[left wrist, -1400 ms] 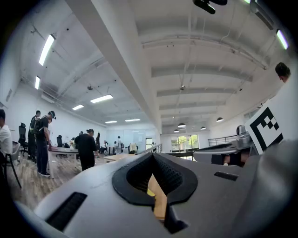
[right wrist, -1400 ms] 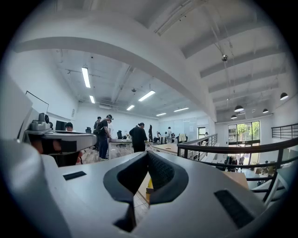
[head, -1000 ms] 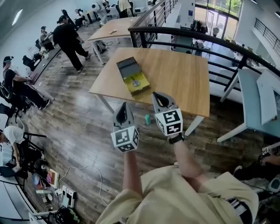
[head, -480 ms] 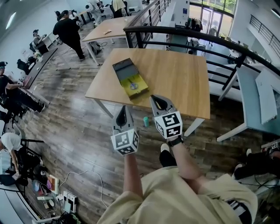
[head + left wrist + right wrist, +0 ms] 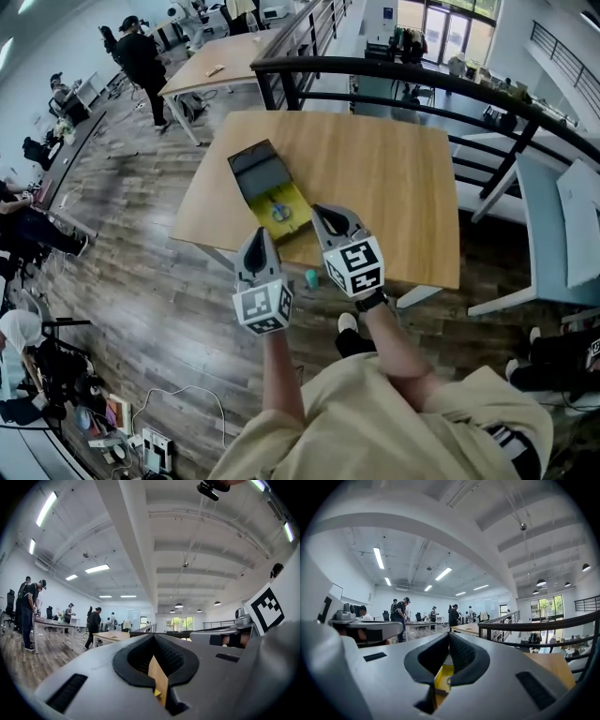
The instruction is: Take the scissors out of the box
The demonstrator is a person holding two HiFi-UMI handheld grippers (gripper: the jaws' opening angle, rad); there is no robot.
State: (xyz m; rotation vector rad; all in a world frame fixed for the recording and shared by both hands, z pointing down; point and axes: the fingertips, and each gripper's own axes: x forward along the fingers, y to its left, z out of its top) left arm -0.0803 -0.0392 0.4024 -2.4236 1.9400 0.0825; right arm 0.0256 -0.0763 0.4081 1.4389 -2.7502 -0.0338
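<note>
- The left gripper point(image 5: 260, 239) and the right gripper point(image 5: 325, 214) have smooth light-grey shells that taper to a point at the jaws.
- Black pads point(image 5: 169, 656) with fine ribbing line the inner faces of the jaws and frame a rounded dark hollow.
- A dark rectangular slot point(image 5: 65, 688) is sunk into the shell out to each side of the jaws.
- Behind the jaws, each gripper carries a white marker cube point(image 5: 262, 307) printed with black square patterns.
- A black strap point(image 5: 377, 300) rings the wrist just behind the right gripper's cube.
- The person wears a pale beige short-sleeved shirt point(image 5: 375, 422) and a dark shoe point(image 5: 352, 341) with a white toe.
</note>
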